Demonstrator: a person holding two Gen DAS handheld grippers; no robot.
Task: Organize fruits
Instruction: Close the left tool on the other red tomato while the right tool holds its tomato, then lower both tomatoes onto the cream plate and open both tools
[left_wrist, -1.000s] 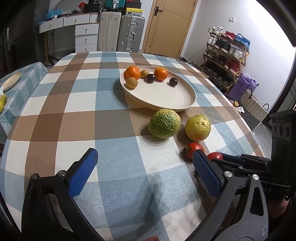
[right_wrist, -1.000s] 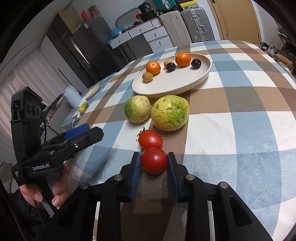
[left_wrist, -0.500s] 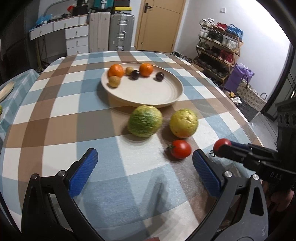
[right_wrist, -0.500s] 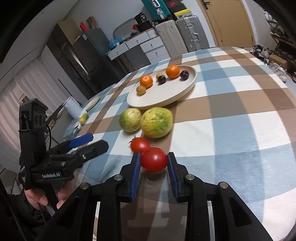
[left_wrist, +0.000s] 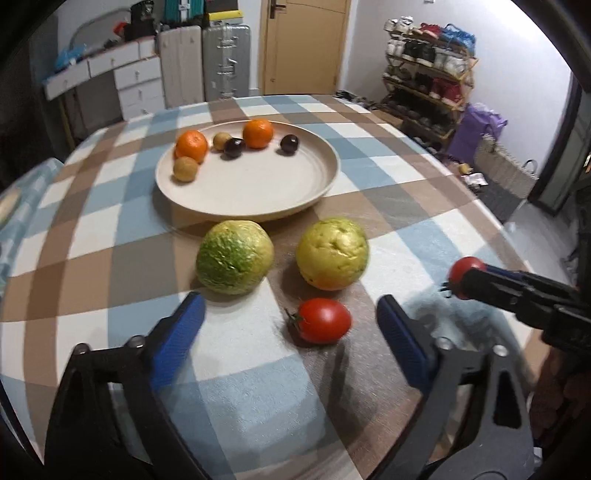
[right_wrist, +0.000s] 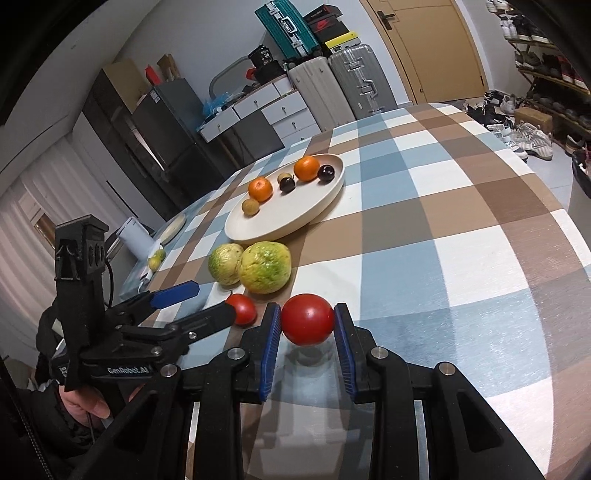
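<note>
My right gripper (right_wrist: 307, 325) is shut on a red tomato (right_wrist: 307, 319) and holds it above the checked tablecloth; it also shows in the left wrist view (left_wrist: 466, 273) at the right. My left gripper (left_wrist: 290, 325) is open, its jaws on either side of a second red tomato (left_wrist: 322, 320) lying on the cloth. Two large yellow-green fruits (left_wrist: 234, 257) (left_wrist: 332, 254) lie beyond it. A cream plate (left_wrist: 258, 184) further back holds two oranges, two dark plums and two small brown fruits.
The round table (right_wrist: 461, 206) drops off at the right and near edges. Suitcases (left_wrist: 221, 62), drawers and a door stand behind; a shoe rack (left_wrist: 428, 70) is to the right. A second table with a lemon (right_wrist: 157, 262) is at the left.
My right gripper has lifted its tomato off the cloth and carried it up. My left gripper has moved forward to the second tomato, staying open.
</note>
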